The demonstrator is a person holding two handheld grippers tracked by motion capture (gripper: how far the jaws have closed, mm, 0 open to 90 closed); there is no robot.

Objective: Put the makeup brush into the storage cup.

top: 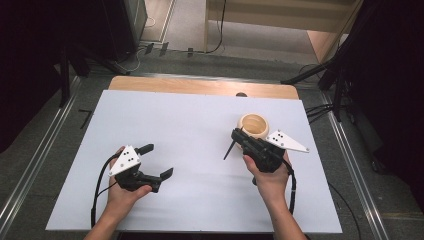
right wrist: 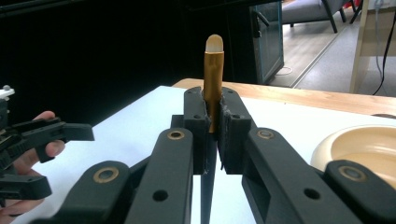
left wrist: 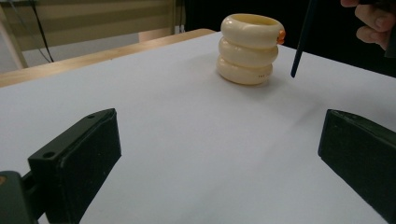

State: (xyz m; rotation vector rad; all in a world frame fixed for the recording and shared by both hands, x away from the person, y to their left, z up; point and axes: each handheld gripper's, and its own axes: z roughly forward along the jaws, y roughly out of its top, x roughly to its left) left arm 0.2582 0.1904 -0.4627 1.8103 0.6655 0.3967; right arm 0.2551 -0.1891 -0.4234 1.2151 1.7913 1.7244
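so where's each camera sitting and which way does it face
High view: above the person's side, looking forward and down on the white table; both forearms and tongs show.
Left gripper view: rides the left tongs, facing the cream ringed holder; open jaws show.
Right gripper view: rides the right tongs, shut on a pencil.
All three share the holder.

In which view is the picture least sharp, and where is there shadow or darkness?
High view: even light, white table bright, dark surroundings. Left gripper view: near jaws soft, cream holder sharp, with a faint shadow. Right gripper view: pencil sharp between shut jaws, black backdrop.
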